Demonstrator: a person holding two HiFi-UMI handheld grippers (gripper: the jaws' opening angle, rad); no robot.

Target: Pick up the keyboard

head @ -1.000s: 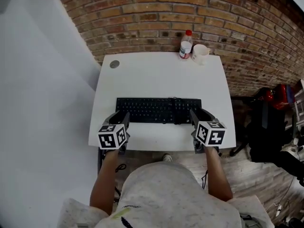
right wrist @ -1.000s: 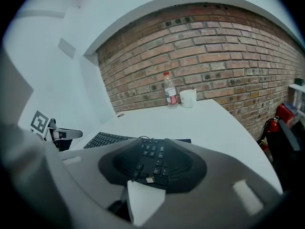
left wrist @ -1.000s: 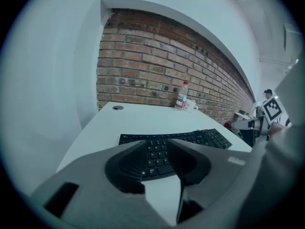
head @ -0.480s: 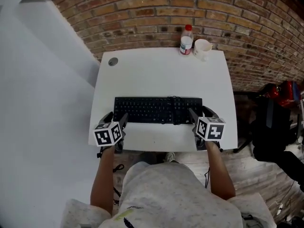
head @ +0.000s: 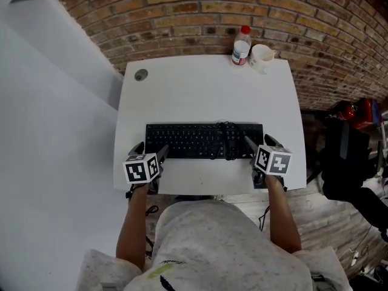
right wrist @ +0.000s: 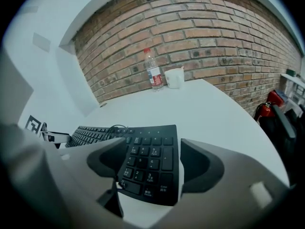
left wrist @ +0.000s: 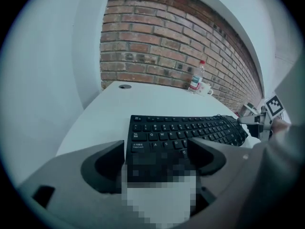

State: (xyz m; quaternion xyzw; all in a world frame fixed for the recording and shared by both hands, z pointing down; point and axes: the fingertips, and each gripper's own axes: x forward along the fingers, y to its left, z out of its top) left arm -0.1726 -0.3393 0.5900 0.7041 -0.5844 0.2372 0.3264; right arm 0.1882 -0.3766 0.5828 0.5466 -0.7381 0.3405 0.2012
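Black keyboard (head: 203, 141) is seen flat on the white table (head: 206, 96) in the head view, one end at the left gripper (head: 151, 151), the other at the right gripper (head: 259, 144); in the left gripper view, opening jaws are spread astride its left end; in the right gripper view, the number-pad end is straddled likewise.

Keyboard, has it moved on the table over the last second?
No. The keyboard lies parallel to the front edge of the table, with the same bare strip before it; only the camera shifted.
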